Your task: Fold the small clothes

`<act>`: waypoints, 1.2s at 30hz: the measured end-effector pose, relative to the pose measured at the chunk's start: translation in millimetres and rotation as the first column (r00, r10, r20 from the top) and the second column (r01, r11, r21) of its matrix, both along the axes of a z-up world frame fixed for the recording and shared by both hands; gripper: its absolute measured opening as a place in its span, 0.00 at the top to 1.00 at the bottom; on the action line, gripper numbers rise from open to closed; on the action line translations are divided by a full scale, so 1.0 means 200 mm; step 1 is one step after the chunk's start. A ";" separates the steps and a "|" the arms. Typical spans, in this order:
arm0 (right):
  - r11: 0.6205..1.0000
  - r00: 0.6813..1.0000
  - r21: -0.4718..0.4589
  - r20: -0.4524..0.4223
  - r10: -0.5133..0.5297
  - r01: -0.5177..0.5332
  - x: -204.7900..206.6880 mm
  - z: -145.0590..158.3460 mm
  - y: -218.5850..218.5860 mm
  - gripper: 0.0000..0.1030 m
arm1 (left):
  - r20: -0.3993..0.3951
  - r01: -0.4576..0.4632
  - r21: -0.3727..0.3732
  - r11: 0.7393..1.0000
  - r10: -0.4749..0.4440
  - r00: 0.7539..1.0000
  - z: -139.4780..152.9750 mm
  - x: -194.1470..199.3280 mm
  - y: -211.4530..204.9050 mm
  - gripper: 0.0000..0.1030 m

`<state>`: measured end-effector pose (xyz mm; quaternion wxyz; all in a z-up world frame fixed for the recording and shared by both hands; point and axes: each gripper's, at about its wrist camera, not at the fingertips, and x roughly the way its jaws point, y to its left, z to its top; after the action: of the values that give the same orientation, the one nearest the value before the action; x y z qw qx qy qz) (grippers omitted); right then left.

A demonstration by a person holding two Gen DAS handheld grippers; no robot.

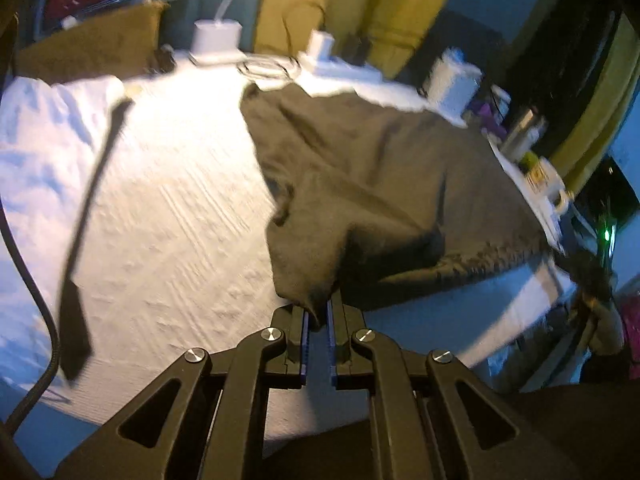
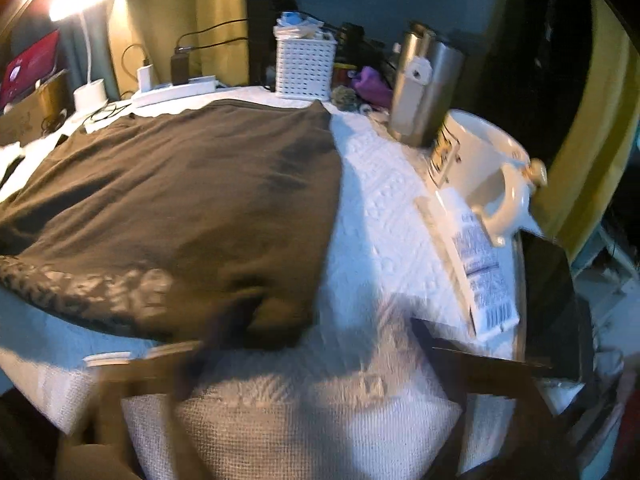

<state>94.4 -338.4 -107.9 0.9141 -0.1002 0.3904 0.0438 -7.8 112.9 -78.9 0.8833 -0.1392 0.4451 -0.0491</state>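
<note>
My left tool (image 1: 318,314) is clamped on the near corner of the dark garment (image 1: 372,176), which lies spread over the white cloth (image 1: 172,216) on the worktop, my right tool (image 2: 316,360) stands wide apart with nothing in it, and a mug (image 2: 480,168) sits beyond.

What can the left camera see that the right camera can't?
Only the left camera shows the left gripper shut on a corner of the dark shirt, and a black strap lying on the white cover.

Only the right camera shows the right gripper, open and blurred with nothing between its fingers, and a white tube beside the mug.

Both show the shirt, the cover, the white basket, the steel flask and the mug.
</note>
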 end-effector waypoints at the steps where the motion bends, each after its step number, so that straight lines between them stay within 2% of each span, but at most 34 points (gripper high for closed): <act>1: 0.999 1.000 0.036 -0.023 0.010 -0.010 0.00 -0.02 -0.02 0.00 | 0.004 -0.014 0.008 1.000 0.014 1.000 0.00 0.01 0.03 0.95; 4: 0.996 1.000 0.084 -0.020 0.002 0.000 -0.02 -0.05 -0.05 0.00 | 0.011 -0.052 0.013 0.999 0.052 0.999 0.01 0.04 0.11 0.95; 6: 0.989 1.000 0.149 -0.018 -0.016 0.018 -0.04 -0.04 -0.08 0.00 | 0.027 -0.067 0.022 0.997 0.067 0.997 0.02 0.05 0.15 0.95; 8: 0.980 0.999 0.197 0.008 -0.041 0.039 -0.06 -0.01 -0.11 0.01 | 0.005 -0.071 0.045 0.996 0.071 0.997 -0.01 0.08 0.18 0.95; 13: 0.983 0.998 0.172 -0.004 -0.066 0.066 -0.09 -0.02 -0.15 0.32 | -0.070 0.001 0.070 0.998 0.003 0.998 -0.12 0.09 0.15 0.95; 15: 0.986 0.998 0.156 -0.019 -0.060 0.063 -0.09 -0.04 -0.13 0.36 | -0.081 0.016 0.057 0.998 -0.011 0.997 -0.14 0.08 0.14 0.94; 20: 0.984 1.000 0.177 -0.004 0.008 -0.007 -0.10 -0.02 -0.02 0.37 | -0.095 0.029 0.036 0.999 -0.026 0.995 -0.15 0.08 0.13 0.94; 26: 0.968 0.998 0.245 0.006 0.059 -0.059 -0.07 0.00 0.11 0.37 | -0.105 0.062 0.037 0.997 -0.057 0.993 -0.16 0.07 0.09 0.94; 32: 0.975 0.994 0.194 -0.011 0.110 -0.106 -0.06 -0.04 0.25 0.37 | -0.106 0.057 0.018 0.998 -0.054 0.993 -0.17 0.07 0.10 0.93; 36: 0.989 0.995 0.108 0.015 0.098 -0.099 -0.08 -0.02 0.26 0.42 | -0.105 0.056 0.012 0.998 -0.054 0.993 -0.17 0.07 0.11 0.93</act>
<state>77.7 -285.9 -112.6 0.9168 -0.0696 0.3776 0.1096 6.4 134.0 -113.4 0.8582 -0.1226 0.4945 -0.0626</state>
